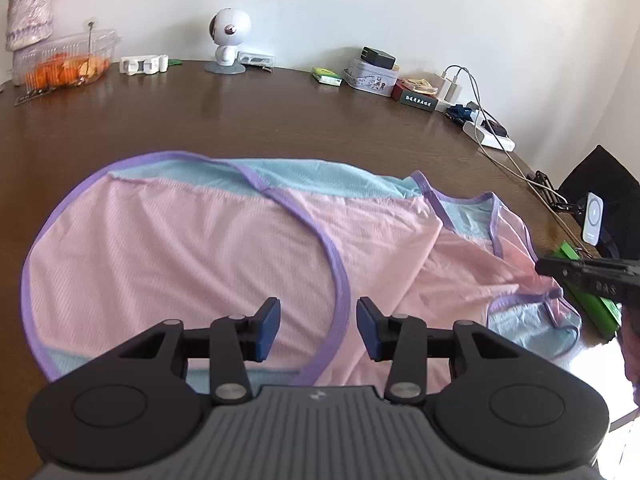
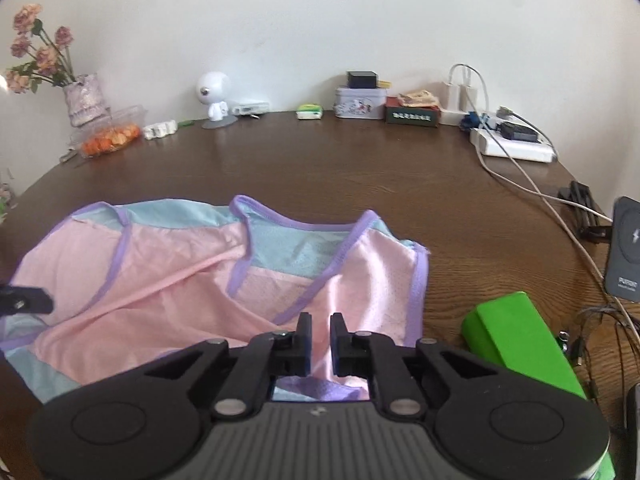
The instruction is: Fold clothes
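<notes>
A pink sleeveless top with light blue panels and purple trim lies spread on the brown table. My left gripper hovers over its near edge, open, with blue pads apart and a purple trim band running beneath the gap. My right gripper is over the top's right near corner, its jaws close together with a narrow gap. Pink cloth shows through that gap, and I see nothing pinched. The right gripper's finger also reaches in from the right in the left wrist view.
Along the wall stand a vase of flowers, a box of oranges, a white figurine, tins and boxes and a power strip with cables. A green object and a charger stand sit at the right.
</notes>
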